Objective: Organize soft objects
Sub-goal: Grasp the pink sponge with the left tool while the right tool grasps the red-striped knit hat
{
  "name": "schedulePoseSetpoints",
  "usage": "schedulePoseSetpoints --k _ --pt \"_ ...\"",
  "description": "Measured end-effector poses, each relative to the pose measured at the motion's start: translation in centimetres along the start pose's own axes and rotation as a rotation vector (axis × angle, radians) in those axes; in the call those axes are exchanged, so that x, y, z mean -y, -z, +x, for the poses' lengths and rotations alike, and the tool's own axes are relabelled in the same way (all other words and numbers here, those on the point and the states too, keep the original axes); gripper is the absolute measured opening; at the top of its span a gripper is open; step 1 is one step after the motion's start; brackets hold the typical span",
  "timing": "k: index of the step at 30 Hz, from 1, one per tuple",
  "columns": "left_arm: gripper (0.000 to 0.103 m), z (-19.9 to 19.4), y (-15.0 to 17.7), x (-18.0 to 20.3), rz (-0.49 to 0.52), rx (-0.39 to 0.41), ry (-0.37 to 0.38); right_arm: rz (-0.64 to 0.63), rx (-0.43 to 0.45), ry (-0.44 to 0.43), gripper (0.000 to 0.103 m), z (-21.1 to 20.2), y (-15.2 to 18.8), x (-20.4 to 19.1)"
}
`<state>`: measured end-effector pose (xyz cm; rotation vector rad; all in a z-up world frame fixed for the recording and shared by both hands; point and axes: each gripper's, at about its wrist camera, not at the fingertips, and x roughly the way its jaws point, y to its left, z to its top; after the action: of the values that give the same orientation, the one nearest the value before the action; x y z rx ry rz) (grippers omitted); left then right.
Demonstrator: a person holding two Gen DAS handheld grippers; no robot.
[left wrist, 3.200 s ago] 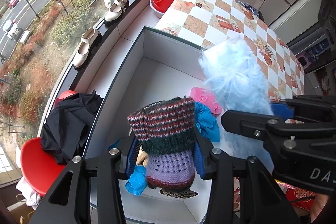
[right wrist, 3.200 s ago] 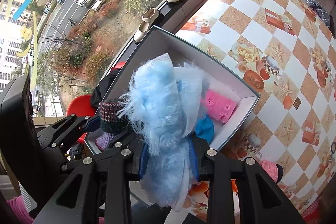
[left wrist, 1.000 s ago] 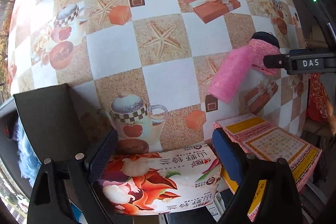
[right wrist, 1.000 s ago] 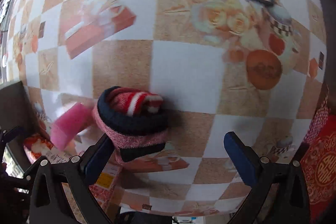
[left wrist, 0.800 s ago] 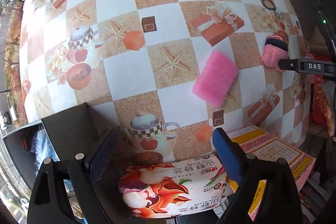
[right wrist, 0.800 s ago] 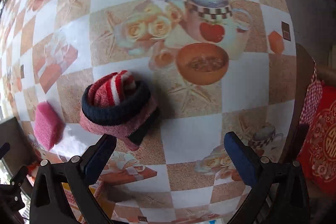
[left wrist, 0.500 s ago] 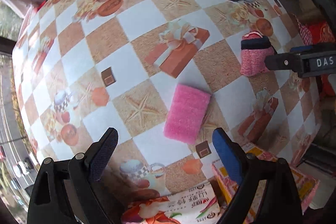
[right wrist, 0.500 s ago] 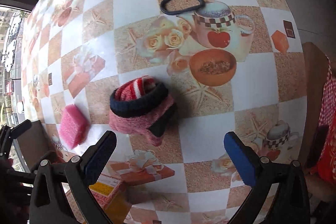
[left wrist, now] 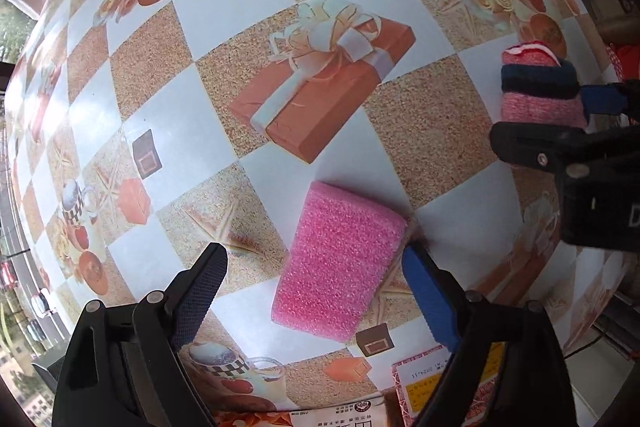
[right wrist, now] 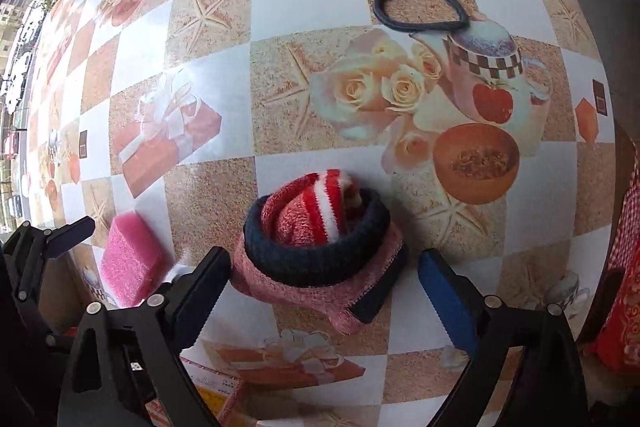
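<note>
A pink sponge [left wrist: 340, 263] lies flat on the checked tablecloth [left wrist: 208, 75]. My left gripper [left wrist: 316, 291] is open just above it, the sponge lying between the fingers and close to the right one. A rolled knitted piece, pink with a dark band and red and white stripes [right wrist: 316, 239], lies on the cloth. My right gripper [right wrist: 324, 291] is open and straddles it from the near side. The knit also shows in the left wrist view [left wrist: 538, 87], and the sponge in the right wrist view [right wrist: 130, 259].
A black hair band [right wrist: 420, 7] lies on the cloth beyond the knit. A printed paper box [left wrist: 440, 375] sits at the table's near edge. A red patterned cushion [right wrist: 616, 311] is off the table at the right.
Both grippers have come down closer to the table. The left one now brackets the sponge and the right one brackets the knit. Earlier they held a striped knit and a blue furry cloth over a white box.
</note>
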<state>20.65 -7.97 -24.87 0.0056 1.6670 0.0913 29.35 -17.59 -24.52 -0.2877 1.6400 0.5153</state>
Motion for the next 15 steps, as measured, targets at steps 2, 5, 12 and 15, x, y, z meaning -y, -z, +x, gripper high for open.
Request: schedulePoseSetpoints --k 2,5,12,15 --pt "0.084 0.0 -0.2 0.1 -0.009 0.001 0.027 -0.029 0.01 0.007 0.076 0.0 0.1 -0.6" --pt "0.053 -0.5 -0.2 -0.5 -0.015 0.027 0.071 -0.064 0.016 -0.009 0.047 -0.9 0.4 -1.4" --pt "0.051 -4.6 0.8 -2.0 -0.095 0.121 0.062 -0.064 0.047 -0.086 0.046 -4.0 1.2 -1.6" --pt "0.051 -6.7 1.7 -3.3 -0.134 0.157 0.059 -0.074 0.077 -0.109 0.046 -6.8 1.6 -2.6"
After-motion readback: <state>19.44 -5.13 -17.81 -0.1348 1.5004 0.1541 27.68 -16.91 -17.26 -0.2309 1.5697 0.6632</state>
